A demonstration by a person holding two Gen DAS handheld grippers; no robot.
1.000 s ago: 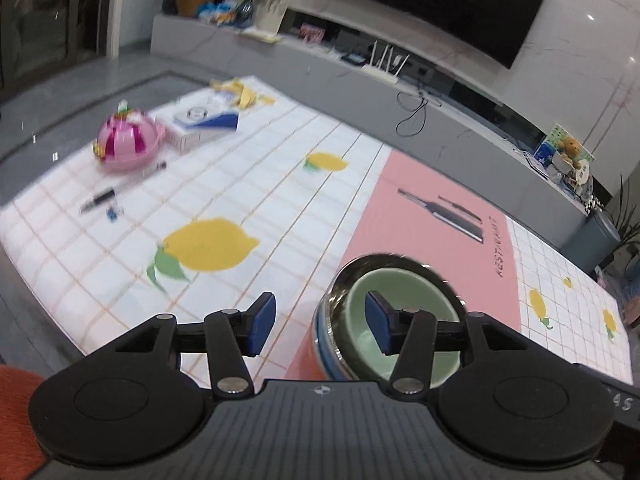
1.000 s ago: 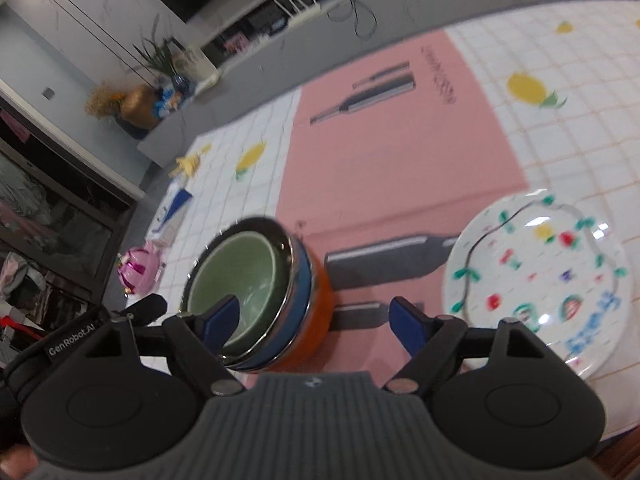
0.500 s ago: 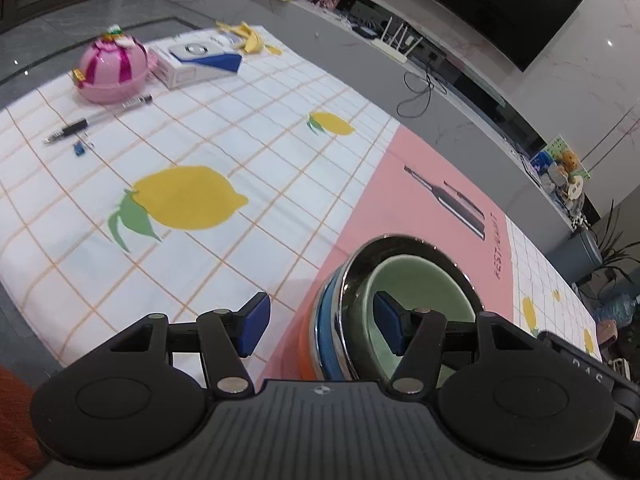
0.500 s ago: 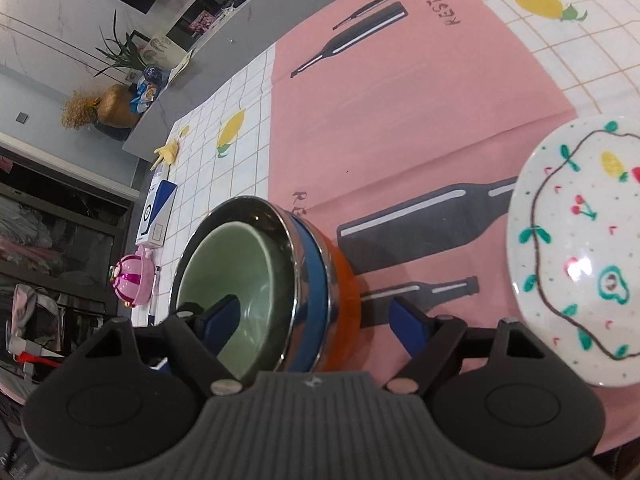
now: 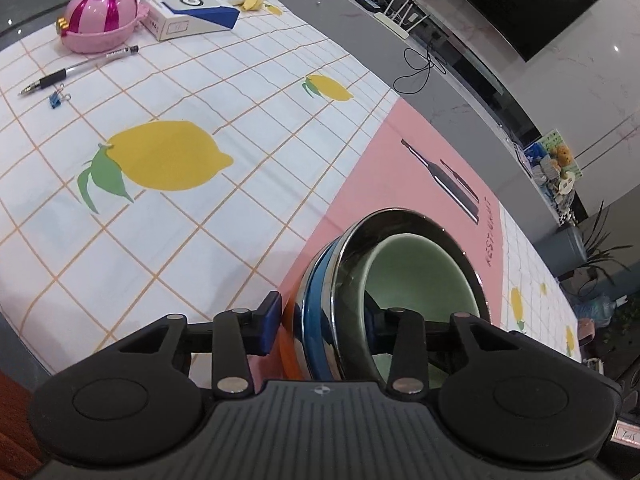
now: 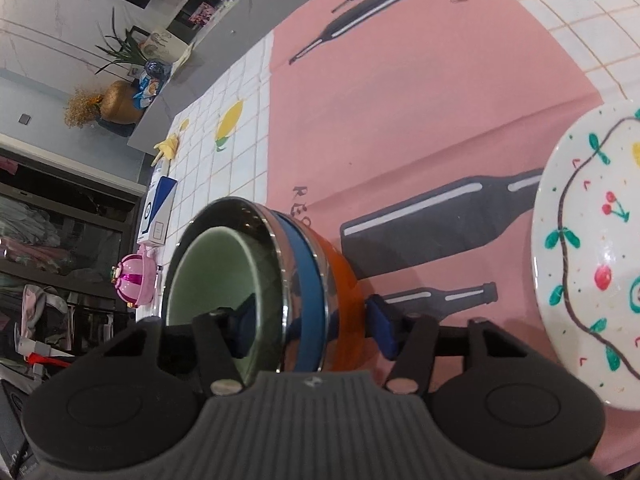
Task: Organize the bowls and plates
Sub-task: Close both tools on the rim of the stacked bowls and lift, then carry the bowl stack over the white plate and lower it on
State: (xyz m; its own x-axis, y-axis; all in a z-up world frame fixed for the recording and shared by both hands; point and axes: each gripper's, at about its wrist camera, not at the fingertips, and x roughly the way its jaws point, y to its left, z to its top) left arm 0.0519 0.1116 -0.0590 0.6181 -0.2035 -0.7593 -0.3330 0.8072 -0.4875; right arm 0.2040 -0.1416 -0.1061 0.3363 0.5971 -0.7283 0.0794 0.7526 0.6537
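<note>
A living room with a dark screen on a pale marbled wall and a long grey ledge lies behind the surface (image 5: 248, 200), which wears a cloth of white checks with lemons and a pink panel printed with dark bottles.

The left tool (image 5: 320, 322) straddles the near wall of a nested stack of bowls (image 5: 320, 312): one blue pad sits outside against the orange side, the other is down inside the green bowl (image 5: 416, 276), and the jaws are closing on that wall. Whether the pads already press it cannot be told.

The right tool (image 6: 310, 326) takes the same stack from the other side, one pad inside the green bowl, the other just beside the orange bowl (image 6: 344, 300); its jaws are closing too, and contact is unclear.

The stack sits on the pink panel: green innermost, then a shiny steel bowl (image 6: 276, 264), a blue bowl (image 6: 306, 280) and orange outermost.

To its right in the right wrist view lies a white plate (image 6: 592, 264) painted with cherries, apart from the stack.

Well apart, at the far-left end of the cloth, are a pink domed box (image 5: 100, 20), a white and blue carton (image 5: 192, 18), a pen (image 5: 76, 68) and a blue binder clip (image 5: 58, 98).
</note>
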